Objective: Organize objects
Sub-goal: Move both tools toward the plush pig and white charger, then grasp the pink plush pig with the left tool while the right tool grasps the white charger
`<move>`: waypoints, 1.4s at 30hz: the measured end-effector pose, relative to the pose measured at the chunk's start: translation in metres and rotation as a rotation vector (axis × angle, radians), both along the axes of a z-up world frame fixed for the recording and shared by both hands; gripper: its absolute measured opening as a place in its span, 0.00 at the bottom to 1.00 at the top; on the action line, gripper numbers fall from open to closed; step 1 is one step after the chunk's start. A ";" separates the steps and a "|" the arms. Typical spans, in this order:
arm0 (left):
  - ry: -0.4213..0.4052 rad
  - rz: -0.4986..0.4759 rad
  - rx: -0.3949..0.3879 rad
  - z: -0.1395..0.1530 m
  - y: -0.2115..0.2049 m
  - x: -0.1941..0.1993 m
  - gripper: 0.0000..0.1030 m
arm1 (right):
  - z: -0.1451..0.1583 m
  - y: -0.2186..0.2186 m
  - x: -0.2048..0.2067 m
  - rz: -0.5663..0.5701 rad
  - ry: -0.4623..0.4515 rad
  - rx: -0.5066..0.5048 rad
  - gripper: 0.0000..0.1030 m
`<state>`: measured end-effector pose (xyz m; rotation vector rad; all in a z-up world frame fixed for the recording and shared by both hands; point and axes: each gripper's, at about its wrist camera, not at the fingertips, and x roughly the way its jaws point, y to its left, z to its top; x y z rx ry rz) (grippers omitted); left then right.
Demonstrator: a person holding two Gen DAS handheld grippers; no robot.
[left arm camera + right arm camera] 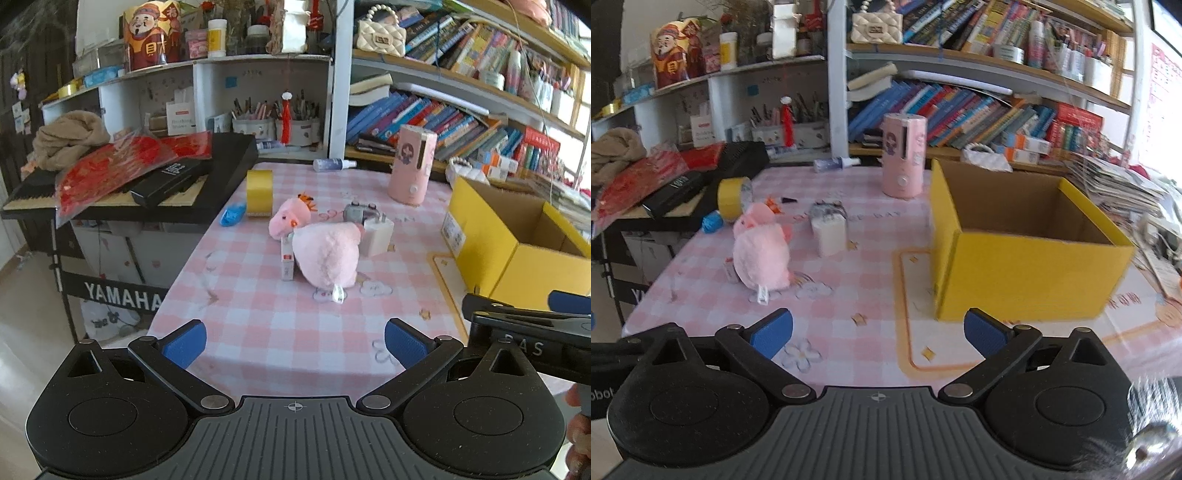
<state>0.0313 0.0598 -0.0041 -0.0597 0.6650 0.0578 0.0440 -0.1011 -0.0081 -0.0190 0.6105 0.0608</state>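
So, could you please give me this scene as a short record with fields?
surface: pink checked tablecloth
container: yellow box, open top, nothing visible inside
loose items: pink plush toy, yellow tape roll, white charger, pink cylinder device, blue wrapper, spray bottle lying on its side
left tongs: open, empty
right tongs: open, empty

Checked table [258, 332] carries pink plush [325, 254], yellow box [1027, 266] (open), tape roll [259, 192], pink canister [410, 164].
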 end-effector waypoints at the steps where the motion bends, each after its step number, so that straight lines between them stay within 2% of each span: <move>1: -0.003 0.004 -0.004 0.000 0.001 0.003 1.00 | 0.001 0.001 0.005 0.007 -0.007 0.002 0.97; 9: -0.012 0.020 0.004 -0.005 -0.001 0.042 1.00 | 0.010 0.001 0.053 0.057 -0.030 0.040 0.94; 18: -0.003 0.071 -0.047 -0.013 -0.004 0.087 1.00 | 0.011 0.002 0.113 0.158 -0.021 0.086 0.80; 22: 0.086 0.033 -0.018 -0.017 -0.016 0.113 1.00 | 0.009 -0.003 0.137 0.166 0.022 0.141 0.77; 33: 0.137 -0.022 0.089 -0.039 -0.040 0.170 0.98 | 0.005 -0.004 0.191 0.226 0.053 0.173 0.77; 35: 0.161 -0.022 0.109 -0.048 -0.042 0.181 0.94 | 0.002 -0.001 0.201 0.242 0.072 0.167 0.77; 38: 0.197 -0.031 0.115 -0.059 -0.043 0.193 0.71 | -0.003 0.005 0.212 0.260 0.092 0.137 0.77; 40: 0.197 -0.040 0.142 -0.062 -0.044 0.194 0.64 | -0.008 0.009 0.218 0.270 0.104 0.115 0.77; 42: 0.186 -0.052 0.130 -0.059 -0.040 0.192 0.61 | -0.014 0.012 0.224 0.279 0.126 0.100 0.77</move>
